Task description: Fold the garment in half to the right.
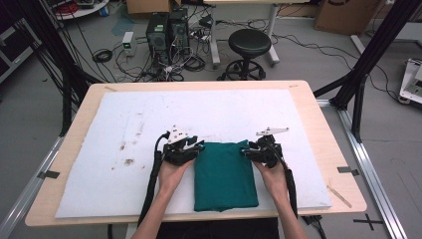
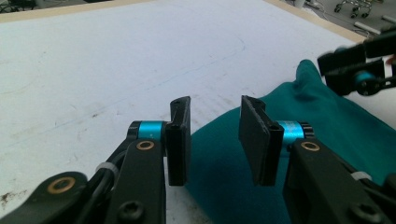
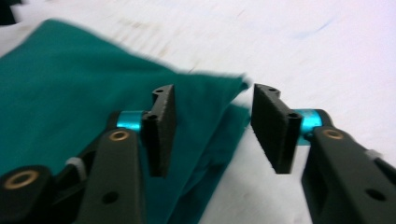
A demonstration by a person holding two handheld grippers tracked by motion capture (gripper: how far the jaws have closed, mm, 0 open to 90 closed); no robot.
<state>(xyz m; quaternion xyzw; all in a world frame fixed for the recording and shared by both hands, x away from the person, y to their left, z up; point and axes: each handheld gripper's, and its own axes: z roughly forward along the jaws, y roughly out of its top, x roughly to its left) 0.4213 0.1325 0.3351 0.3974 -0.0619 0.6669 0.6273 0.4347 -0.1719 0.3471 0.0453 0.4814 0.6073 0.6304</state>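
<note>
Both tongs (image 1: 199, 148) (image 1: 245, 150) gape, pads clear of the cloth (image 1: 224, 177).

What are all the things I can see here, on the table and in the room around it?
Folded cloth: one, dark green, near edge of the white mat, between the two grippers.
Mat: one, white, stained at the left, covers most of the table.
Table: one, pale wood.
Stool: one, black, beyond the table.
Computer towers: two, black, on the floor, amid cables.
Cardboard boxes: brown, at the back.
Left gripper: black, open, at the cloth's far left corner.
Right gripper: black, open, at its far right corner.
</note>
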